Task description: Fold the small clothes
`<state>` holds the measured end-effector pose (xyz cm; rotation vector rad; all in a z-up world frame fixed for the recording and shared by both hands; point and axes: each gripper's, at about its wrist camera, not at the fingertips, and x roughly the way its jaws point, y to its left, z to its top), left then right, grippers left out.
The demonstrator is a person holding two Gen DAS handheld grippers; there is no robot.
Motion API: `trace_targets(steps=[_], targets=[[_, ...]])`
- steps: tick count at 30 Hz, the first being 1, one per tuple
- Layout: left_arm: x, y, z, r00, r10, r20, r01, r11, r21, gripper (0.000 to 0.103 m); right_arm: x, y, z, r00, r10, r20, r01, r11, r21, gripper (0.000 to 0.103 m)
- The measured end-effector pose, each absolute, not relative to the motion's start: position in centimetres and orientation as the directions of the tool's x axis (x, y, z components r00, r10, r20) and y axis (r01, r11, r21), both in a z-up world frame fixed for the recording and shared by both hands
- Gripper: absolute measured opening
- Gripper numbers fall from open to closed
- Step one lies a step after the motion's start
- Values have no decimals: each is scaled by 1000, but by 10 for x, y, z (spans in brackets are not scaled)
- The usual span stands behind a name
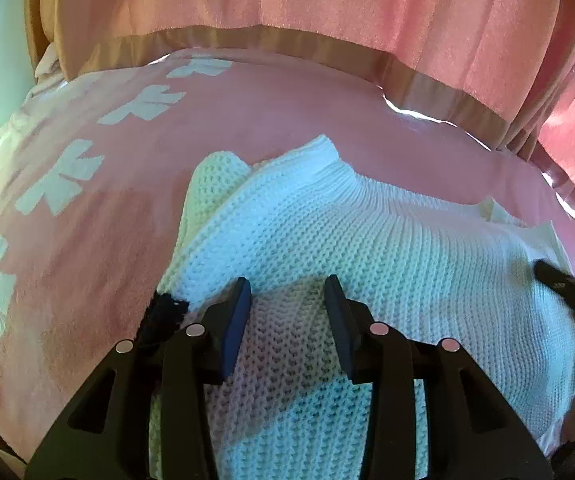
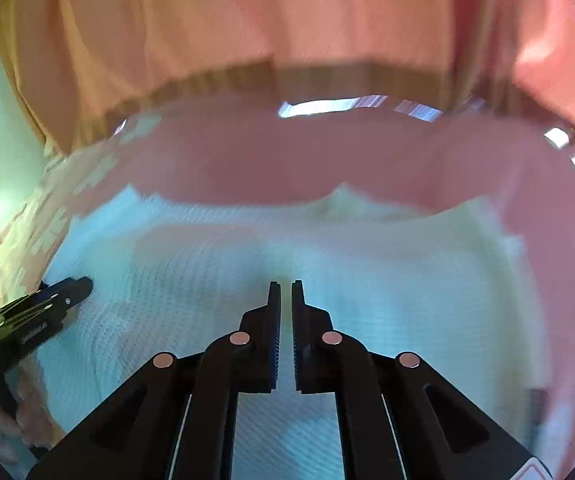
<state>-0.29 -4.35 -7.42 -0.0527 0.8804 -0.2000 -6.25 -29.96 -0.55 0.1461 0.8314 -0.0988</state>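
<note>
Left wrist view: a white chunky-knit sweater (image 1: 327, 240) lies spread on a pink blanket (image 1: 87, 240) with white bow shapes, its ribbed band toward the pink curtain (image 1: 327, 8). A dark tag shows at its left edge. The left gripper (image 1: 287, 292) hovers over the knit, jaws apart and empty.

Right wrist view, blurred: the right gripper (image 2: 286, 292) sits above the sweater (image 2: 407, 280), jaws nearly together with a slim gap, nothing between them.

1 white knit sweater (image 1: 367, 248) | 1 pink blanket (image 1: 87, 240) | 2 grippers (image 1: 287, 300)
</note>
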Motion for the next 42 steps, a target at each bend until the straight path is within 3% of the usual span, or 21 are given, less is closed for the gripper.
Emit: trace_targets(steps=[5, 8, 11, 18, 20, 24, 28, 32, 36, 42], targets=[[-4, -48, -74, 627, -177, -759, 142, 983, -112, 39, -89, -373, -35, 512, -212, -832, 340, 940, -31, 0], [-5, -51, -74, 630, -169, -758, 142, 985, -101, 43, -106, -398, -25, 570, -75, -818, 363, 916, 169, 4], [-6, -53, -75, 635, -157, -756, 135, 987, -91, 45, -107, -387, -6, 638, -63, -768, 319, 929, 189, 13], [-6, -58, -75, 644, -136, -753, 123, 990, -74, 48, -49, -329, -14, 639, 58, -767, 148, 969, 197, 13], [-6, -58, -75, 642, -138, -754, 127, 989, -73, 48, -23, -319, -36, 584, 34, -811, 131, 982, 136, 10], [-4, -55, -74, 628, -157, -762, 140, 986, -87, 49, -17, -297, -24, 614, 2, -789, 111, 990, 89, 15], [-1, -56, -73, 611, -190, -769, 158, 981, -117, 59, -11, -247, -25, 624, 108, -774, -38, 993, 108, 15], [-1, -62, -74, 610, -183, -771, 163, 981, -104, 66, 12, -217, -49, 603, 34, -797, -52, 999, 3, 15], [-1, -61, -74, 606, -190, -773, 162, 980, -115, 67, -1, -223, -28, 622, 172, -764, -74, 984, 162, 14], [-4, -67, -71, 621, -193, -759, 148, 981, -129, 73, -12, -215, -35, 601, 160, -783, -90, 987, 132, 13]])
